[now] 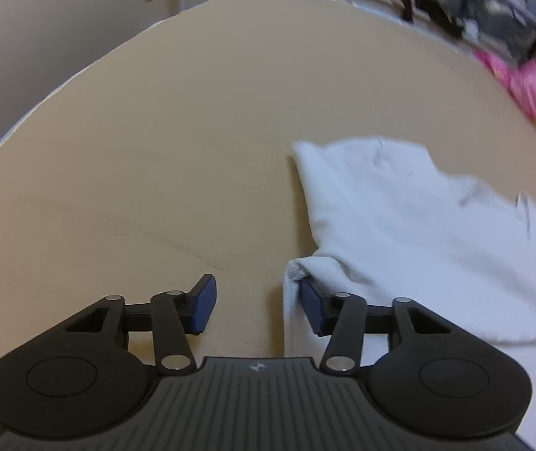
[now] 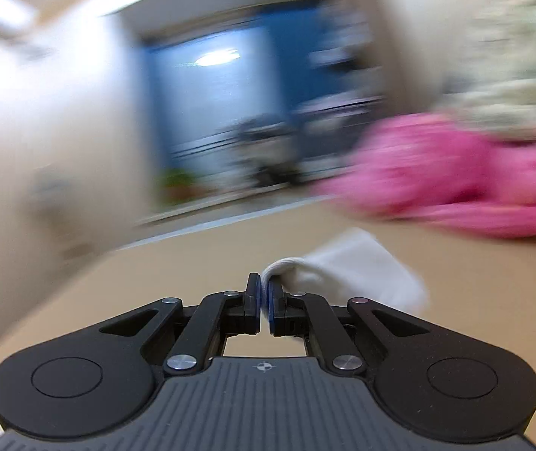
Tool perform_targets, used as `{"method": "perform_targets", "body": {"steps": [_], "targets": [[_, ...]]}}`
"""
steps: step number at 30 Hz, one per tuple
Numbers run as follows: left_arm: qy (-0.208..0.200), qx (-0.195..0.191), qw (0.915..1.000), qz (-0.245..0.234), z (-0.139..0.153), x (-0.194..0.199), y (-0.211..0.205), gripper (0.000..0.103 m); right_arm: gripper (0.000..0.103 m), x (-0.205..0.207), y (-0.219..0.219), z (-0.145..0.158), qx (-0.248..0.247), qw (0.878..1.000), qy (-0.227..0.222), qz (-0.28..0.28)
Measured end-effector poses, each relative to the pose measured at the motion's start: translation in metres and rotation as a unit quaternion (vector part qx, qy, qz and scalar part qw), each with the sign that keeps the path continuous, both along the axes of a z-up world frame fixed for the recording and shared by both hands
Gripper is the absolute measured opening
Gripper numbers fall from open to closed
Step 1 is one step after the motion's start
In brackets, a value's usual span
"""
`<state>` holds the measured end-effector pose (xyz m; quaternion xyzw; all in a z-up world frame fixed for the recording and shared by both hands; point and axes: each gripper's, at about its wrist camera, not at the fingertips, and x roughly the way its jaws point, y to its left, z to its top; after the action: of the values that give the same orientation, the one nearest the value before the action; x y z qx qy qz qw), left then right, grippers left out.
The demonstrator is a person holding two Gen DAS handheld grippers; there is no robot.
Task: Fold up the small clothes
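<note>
The left tool (image 1: 258, 302) is spread wide, its right pad (image 1: 311, 310) touching the white cloth (image 1: 399, 233) lying at 3 o'clock on the tan desk (image 1: 155, 150). The right tool (image 2: 264, 300) is clenched on a corner of the white cloth, a pink garment (image 2: 456, 176) at 2 o'clock.

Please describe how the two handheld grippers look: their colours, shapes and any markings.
Both the left gripper and the right gripper look alike: matte black linkage arms with silver pivot pins, blue pads on the jaws, two round black housings, and a ribbed grey body bearing a small crosshair mark. No cables or sleeves show.
</note>
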<state>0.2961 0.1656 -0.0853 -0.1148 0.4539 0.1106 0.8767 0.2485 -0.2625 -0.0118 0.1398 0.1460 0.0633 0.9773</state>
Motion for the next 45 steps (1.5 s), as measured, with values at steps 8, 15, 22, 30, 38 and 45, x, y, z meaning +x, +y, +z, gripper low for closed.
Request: {"method": "perform_targets", "body": {"steps": [8,15,22,30,38,45], "targets": [[-0.019,-0.085,0.9961,0.015,0.030,-0.023,0.042,0.037,0.029,-0.031,0.162,-0.093,-0.001,0.924,0.270,0.271],[-0.040,-0.138,0.9881,-0.056,0.004,-0.008,0.002,0.037,0.036,-0.063,0.054,-0.047,-0.033,0.944,0.244,0.219],[-0.009,-0.108,0.9926,-0.055,-0.037,0.017,-0.015,0.037,0.037,-0.049,-0.039,-0.073,0.014,0.969,0.244,0.032],[-0.039,-0.044,0.9950,-0.080,-0.040,0.025,-0.042,0.032,0.040,-0.015,-0.057,-0.099,0.038,0.966,0.255,-0.024],[-0.027,-0.075,0.9927,-0.090,-0.046,0.035,-0.041,0.032,0.040,0.001,-0.035,-0.105,-0.027,0.957,0.287,-0.023],[-0.057,-0.038,0.9916,-0.110,-0.030,0.027,-0.048,0.001,0.041,0.002,-0.033,-0.105,-0.046,0.955,0.291,-0.035]]}}
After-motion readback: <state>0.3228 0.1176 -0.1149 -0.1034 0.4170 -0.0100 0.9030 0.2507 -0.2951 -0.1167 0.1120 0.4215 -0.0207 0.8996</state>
